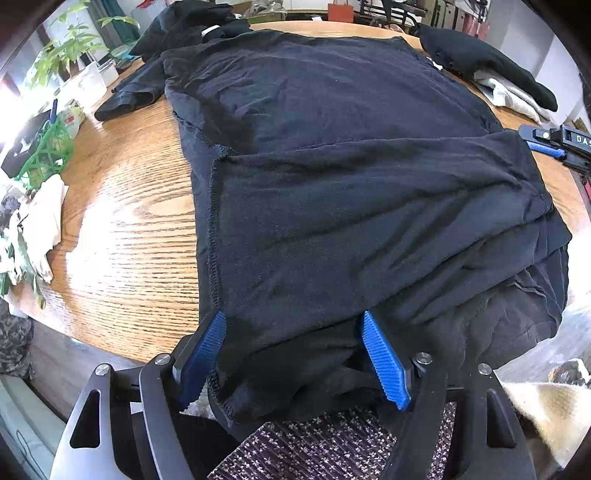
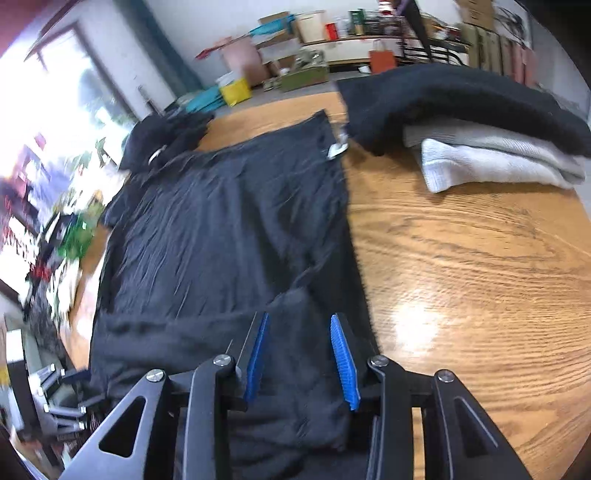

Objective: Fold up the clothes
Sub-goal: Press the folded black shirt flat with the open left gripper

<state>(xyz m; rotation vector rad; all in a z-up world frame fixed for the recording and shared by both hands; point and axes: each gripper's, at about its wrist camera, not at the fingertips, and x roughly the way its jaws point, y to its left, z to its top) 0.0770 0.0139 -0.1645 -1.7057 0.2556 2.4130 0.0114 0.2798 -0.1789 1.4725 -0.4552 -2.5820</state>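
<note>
A black T-shirt (image 1: 332, 122) lies spread on the round wooden table (image 1: 129, 229), with its near part folded up into a second layer (image 1: 369, 221). My left gripper (image 1: 291, 317) is at the shirt's near edge, jaws wide open, and loose fabric sags between the blue pads (image 1: 384, 362). In the right wrist view the same shirt (image 2: 229, 221) runs away from me. My right gripper (image 2: 299, 316) stands open over the shirt's near right corner, cloth lying between its fingers. From the left wrist view, only a bit of the right gripper (image 1: 546, 147) shows at the shirt's right edge.
A folded stack, black on top of white and grey (image 2: 480, 158), sits at the far right (image 1: 491, 70). A heap of black clothing (image 1: 184, 26) lies at the far left. Plants, a green basket (image 1: 44, 155) and a white cloth (image 1: 44, 221) crowd the left rim. Bare wood (image 2: 461, 277) lies right of the shirt.
</note>
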